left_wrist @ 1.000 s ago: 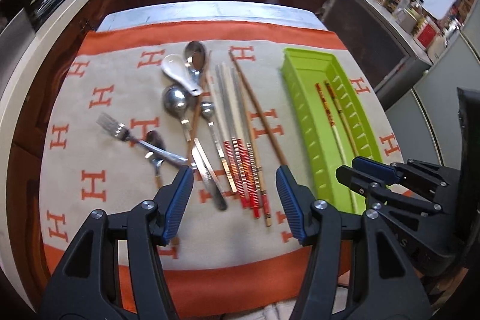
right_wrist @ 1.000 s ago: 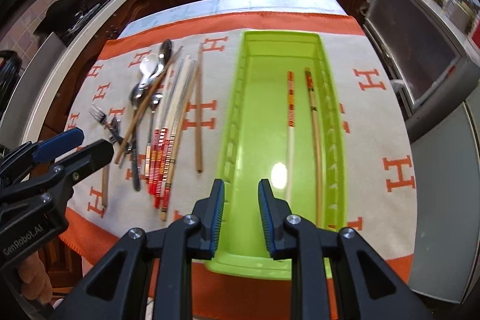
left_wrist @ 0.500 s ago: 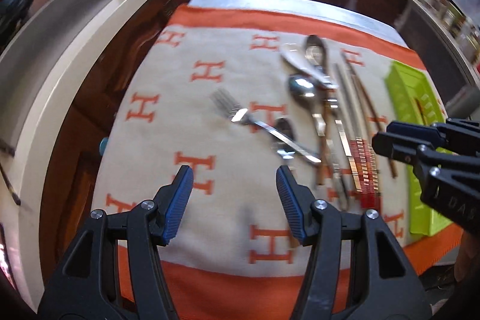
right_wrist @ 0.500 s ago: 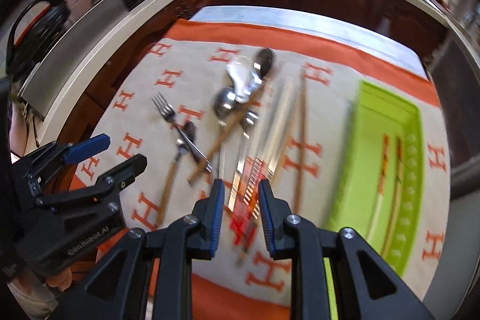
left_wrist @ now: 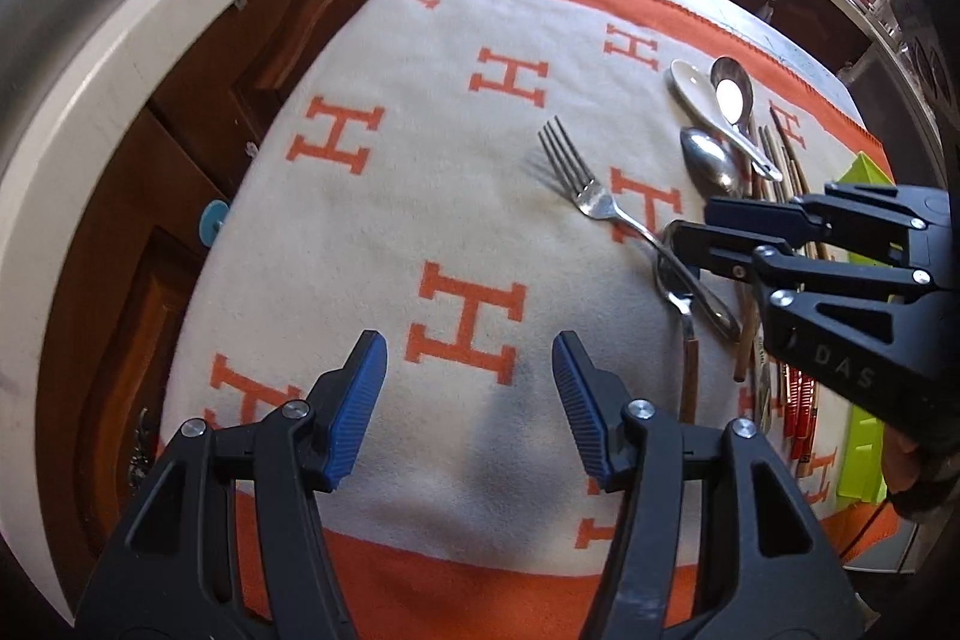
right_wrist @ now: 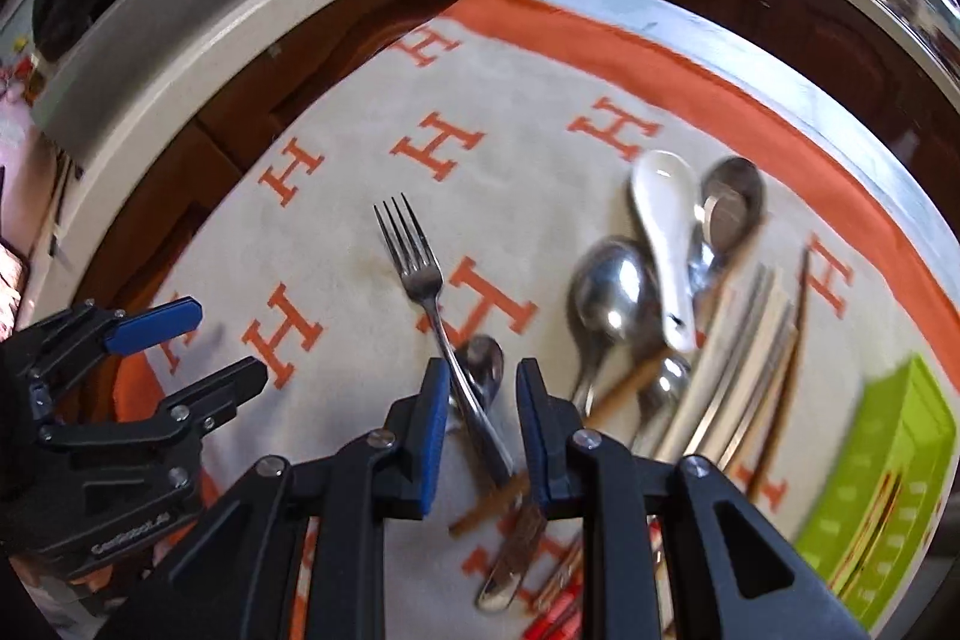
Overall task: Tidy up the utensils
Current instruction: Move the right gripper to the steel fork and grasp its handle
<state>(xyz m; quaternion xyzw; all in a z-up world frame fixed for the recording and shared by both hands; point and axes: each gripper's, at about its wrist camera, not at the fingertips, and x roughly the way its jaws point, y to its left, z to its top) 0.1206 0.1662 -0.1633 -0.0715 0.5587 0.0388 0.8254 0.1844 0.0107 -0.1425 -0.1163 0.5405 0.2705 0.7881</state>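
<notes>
Right gripper parted astride the fork handle, left gripper wide apart over the blanket.

Steel fork: flat on cloth, tines toward far edge, handle crossing small wood-handled spoon. Large steel spoon: bowl up, just right of fork. White ceramic spoon: resting over steel spoon. Chopsticks: bundled parallel, right of spoons. Green tray: at right edge, chopsticks inside.
</notes>
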